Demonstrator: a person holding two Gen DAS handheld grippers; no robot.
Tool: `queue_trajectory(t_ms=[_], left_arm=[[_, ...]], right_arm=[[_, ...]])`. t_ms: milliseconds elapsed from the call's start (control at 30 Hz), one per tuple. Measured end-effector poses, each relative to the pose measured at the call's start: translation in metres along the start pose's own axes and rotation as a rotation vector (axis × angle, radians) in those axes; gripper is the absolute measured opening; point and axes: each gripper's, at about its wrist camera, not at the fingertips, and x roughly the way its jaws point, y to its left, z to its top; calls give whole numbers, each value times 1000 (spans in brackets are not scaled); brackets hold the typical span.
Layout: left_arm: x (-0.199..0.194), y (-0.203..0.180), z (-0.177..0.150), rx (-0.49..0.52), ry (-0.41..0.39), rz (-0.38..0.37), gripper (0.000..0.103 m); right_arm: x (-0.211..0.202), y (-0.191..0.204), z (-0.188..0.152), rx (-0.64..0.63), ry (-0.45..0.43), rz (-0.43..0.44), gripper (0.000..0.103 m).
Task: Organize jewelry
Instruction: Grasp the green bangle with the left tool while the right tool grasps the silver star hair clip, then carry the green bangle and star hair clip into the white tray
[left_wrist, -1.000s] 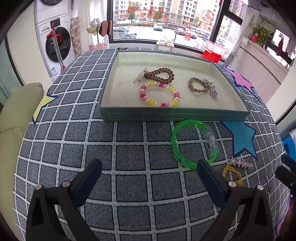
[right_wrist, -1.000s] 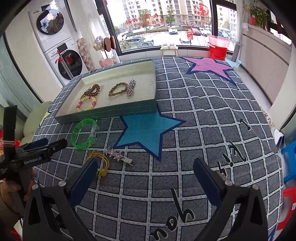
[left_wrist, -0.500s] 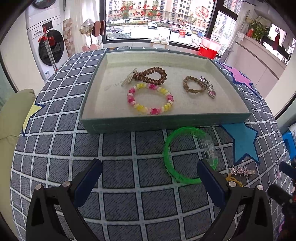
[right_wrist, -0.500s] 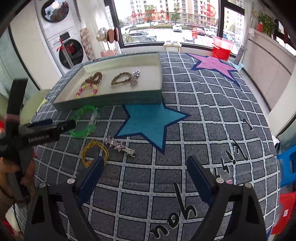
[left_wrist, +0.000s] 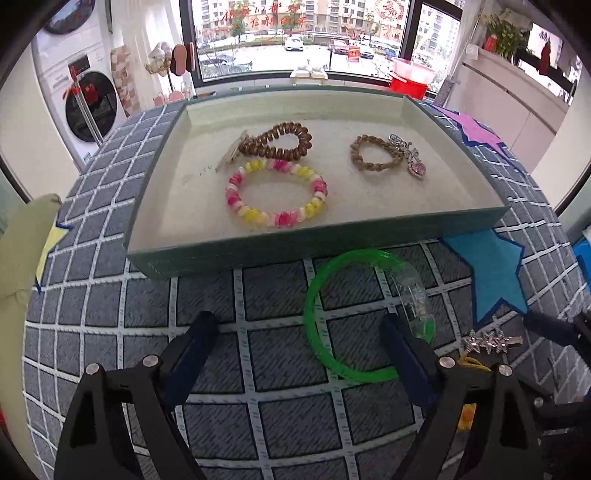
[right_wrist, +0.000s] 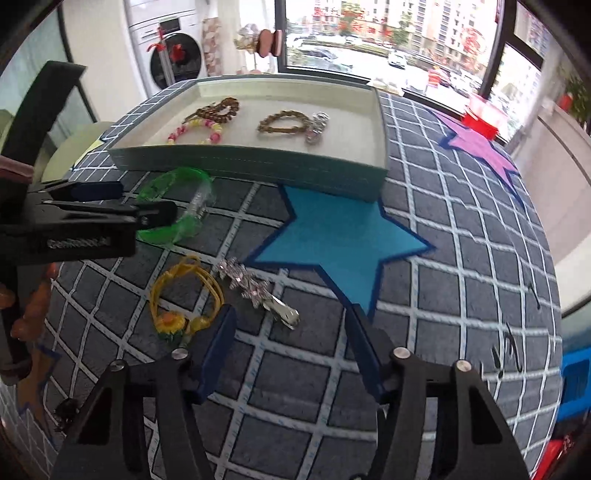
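Observation:
A teal tray (left_wrist: 317, 245) (right_wrist: 258, 162) holds a pink and yellow bead bracelet (left_wrist: 275, 197), a brown coil hair tie (left_wrist: 277, 142) and a brown bracelet with a pink charm (left_wrist: 384, 155). A green bangle (left_wrist: 354, 314) (right_wrist: 173, 206) lies on the cloth in front of the tray. My left gripper (left_wrist: 299, 332) is open just above it, its right finger over the bangle's right side. A star hair clip (right_wrist: 258, 291) (left_wrist: 491, 341) and a yellow hair tie (right_wrist: 184, 299) lie near my right gripper (right_wrist: 290, 325), which is open and low over them.
The checked grey cloth (right_wrist: 461, 295) with a blue star (right_wrist: 340, 236) and a purple star (right_wrist: 476, 144) covers the round table. A washing machine (left_wrist: 85, 99) and a window stand behind. A cushion (left_wrist: 18, 243) is at the left edge.
Both grippers have moved forward and down. The left has closed in on the green bangle. The right has swung left toward the star clip and yellow hair tie.

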Motion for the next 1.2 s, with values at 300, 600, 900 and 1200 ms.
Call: queue_trajectory(t_ms=[300,600,900,1200], left_arm=[[-2,-13,1,56,-22,-12,83],[-9,-28,0,132,-29,-51,22],[-13,-23,-3,94,-20,-78,21],[-27,-20,-10,71,-32,-112,21]], right_arm=[[4,7,9,-81,-12,49,44],[0,7,6,-66,-26,67,18],[-16,-25,0,79,-99,143,18],[-33,-41,0,153,-155,203,19]])
